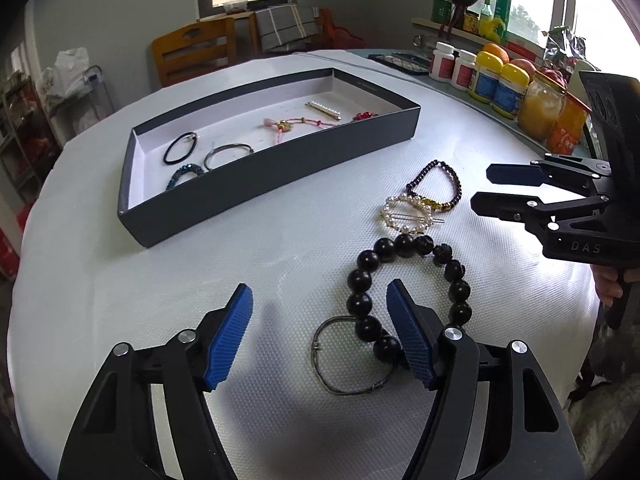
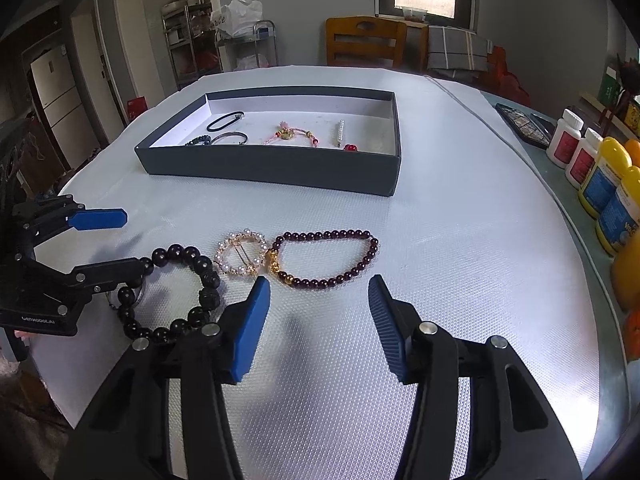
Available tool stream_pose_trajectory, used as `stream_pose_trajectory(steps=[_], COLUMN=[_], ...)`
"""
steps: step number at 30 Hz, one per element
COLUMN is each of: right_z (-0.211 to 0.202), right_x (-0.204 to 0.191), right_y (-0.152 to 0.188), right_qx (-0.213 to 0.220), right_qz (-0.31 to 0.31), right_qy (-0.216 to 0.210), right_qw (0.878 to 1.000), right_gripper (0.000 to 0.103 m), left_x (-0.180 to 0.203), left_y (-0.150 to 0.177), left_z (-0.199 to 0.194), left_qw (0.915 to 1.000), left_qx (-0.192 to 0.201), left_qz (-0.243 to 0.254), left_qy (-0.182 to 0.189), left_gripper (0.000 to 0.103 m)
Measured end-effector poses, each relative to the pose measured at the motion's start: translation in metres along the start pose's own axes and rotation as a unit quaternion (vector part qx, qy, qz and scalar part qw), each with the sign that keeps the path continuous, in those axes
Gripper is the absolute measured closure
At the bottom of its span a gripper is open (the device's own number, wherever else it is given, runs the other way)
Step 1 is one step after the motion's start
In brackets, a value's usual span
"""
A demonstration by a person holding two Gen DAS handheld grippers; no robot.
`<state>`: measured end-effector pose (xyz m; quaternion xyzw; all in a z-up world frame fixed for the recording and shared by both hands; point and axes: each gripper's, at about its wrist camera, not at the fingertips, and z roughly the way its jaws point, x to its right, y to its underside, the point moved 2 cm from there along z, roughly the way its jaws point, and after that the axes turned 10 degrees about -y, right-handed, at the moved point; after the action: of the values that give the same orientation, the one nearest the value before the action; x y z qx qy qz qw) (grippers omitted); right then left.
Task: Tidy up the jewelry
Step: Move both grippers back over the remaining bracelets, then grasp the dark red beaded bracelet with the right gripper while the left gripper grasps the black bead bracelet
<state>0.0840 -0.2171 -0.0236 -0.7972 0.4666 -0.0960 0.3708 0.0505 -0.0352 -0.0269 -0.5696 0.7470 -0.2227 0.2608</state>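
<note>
on the bench [image 2: 460,220], the left hand-held gripper [image 1: 320,320] stands open and empty over the black beads [image 1: 400,276] and a thin bangle [image 1: 344,360]. the right hand-held gripper [image 2: 318,300] is open, empty, with the garnet bracelet [image 2: 332,256] at its twelve o'clock. pearl clip [image 2: 242,254] between them; box [image 2: 280,168] farther off at twelve.

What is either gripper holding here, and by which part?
Nothing. The left gripper and right gripper are both open above the table; the black bead bracelet lies ungripped.
</note>
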Motion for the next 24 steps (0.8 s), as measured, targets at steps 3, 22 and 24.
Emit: stream_pose_trajectory(steps=[3, 22, 24], right_z=[0.005, 0.04, 0.041], right_x=[0.008, 0.031, 0.026], right_y=[-0.006, -0.023, -0.023], right_qx=[0.003, -0.025, -0.027], right_qz=[0.007, 0.023, 0.012], right_qy=[0.014, 0.047, 0.045], right_qw=[1.0, 0.998, 0.999], right_gripper=[0.056, 0.079, 0.086], left_x=[0.004, 0.018, 0.02], left_y=[-0.003, -0.002, -0.001], left_z=[0.005, 0.015, 0.014], left_qw=[1.0, 0.9995, 0.9993], left_qx=[-0.006, 0.0, 0.003], left_qz=[0.0, 0.031, 0.037], left_qy=[0.007, -0.001, 0.0], left_gripper=[0.04, 0.071, 0.081])
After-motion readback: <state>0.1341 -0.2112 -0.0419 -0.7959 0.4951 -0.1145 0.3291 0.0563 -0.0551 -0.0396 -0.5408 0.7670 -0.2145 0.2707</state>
